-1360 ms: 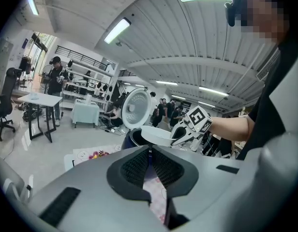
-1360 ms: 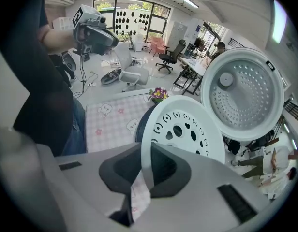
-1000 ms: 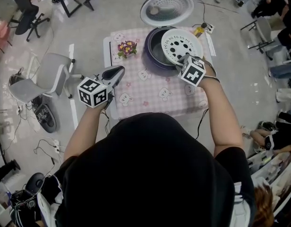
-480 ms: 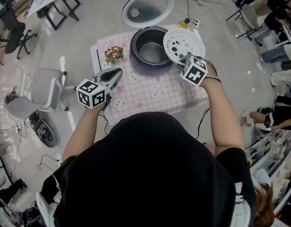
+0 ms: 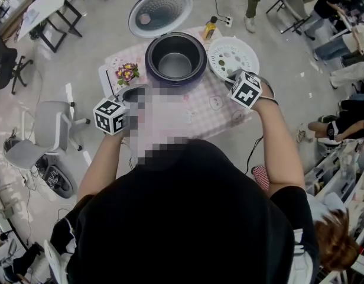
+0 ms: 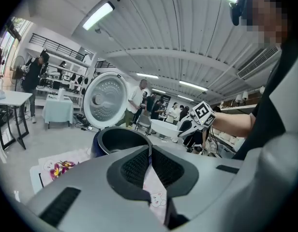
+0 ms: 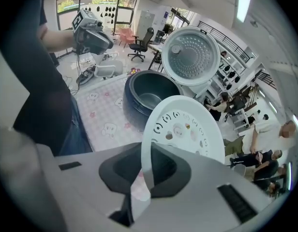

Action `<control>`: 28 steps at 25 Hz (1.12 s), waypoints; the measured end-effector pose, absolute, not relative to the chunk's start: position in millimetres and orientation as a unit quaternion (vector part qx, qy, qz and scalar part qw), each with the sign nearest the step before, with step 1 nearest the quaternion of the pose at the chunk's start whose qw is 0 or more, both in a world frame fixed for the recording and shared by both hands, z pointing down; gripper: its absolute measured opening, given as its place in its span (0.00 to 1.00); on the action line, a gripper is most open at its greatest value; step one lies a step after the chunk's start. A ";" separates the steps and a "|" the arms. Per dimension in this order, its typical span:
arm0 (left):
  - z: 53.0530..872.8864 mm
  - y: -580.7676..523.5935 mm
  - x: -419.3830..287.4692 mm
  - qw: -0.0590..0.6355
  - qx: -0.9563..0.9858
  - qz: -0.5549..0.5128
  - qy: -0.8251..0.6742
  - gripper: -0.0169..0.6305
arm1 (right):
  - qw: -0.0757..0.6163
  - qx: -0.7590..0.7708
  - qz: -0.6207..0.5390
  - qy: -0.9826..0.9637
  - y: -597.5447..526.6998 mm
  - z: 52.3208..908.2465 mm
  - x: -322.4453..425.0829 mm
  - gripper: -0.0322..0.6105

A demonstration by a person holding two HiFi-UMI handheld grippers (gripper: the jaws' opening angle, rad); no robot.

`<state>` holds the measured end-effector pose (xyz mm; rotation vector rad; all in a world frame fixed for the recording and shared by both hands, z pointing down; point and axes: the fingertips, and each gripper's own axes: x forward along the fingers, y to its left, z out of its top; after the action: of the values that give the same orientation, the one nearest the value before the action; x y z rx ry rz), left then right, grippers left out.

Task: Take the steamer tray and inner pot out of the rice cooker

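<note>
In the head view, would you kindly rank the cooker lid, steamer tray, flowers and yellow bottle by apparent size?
1. Cooker lid.
2. Steamer tray, though it is held nearer the camera.
3. Flowers and yellow bottle, too alike to rank.

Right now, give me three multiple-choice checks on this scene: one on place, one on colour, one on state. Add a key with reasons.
1. Where is the steamer tray?
A) clamped in the right gripper, beside the rice cooker
B) lying on the floor
C) seated inside the cooker

2. What colour is the tray?
A) black
B) red
C) white

3. How is the left gripper?
A) wide open
B) shut, with nothing held
C) shut on a cup

Key:
1 A: the right gripper view shows the tray's rim pinched between the jaws, and the head view shows it off to the cooker's side.
2 C: it is white with holes in both views.
3 B: the left gripper view shows the pads together with nothing between them.
</note>
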<state>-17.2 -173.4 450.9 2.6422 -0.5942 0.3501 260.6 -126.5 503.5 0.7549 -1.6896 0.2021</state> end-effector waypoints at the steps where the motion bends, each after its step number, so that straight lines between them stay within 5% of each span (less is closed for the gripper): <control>1: 452.0 -173.9 -12.4 0.204 0.948 0.127 -0.209 0.09 | 0.597 0.328 0.092 -0.726 -123.4 505.3 265.3 0.10; 28: 465.6 -174.8 53.6 0.204 0.951 0.168 -0.160 0.09 | 0.580 0.364 0.210 -0.698 -71.7 621.1 342.7 0.10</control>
<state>53.6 -174.8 465.6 2.6528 -0.4459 0.4673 342.7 -71.7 621.1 0.8502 -1.6328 0.4914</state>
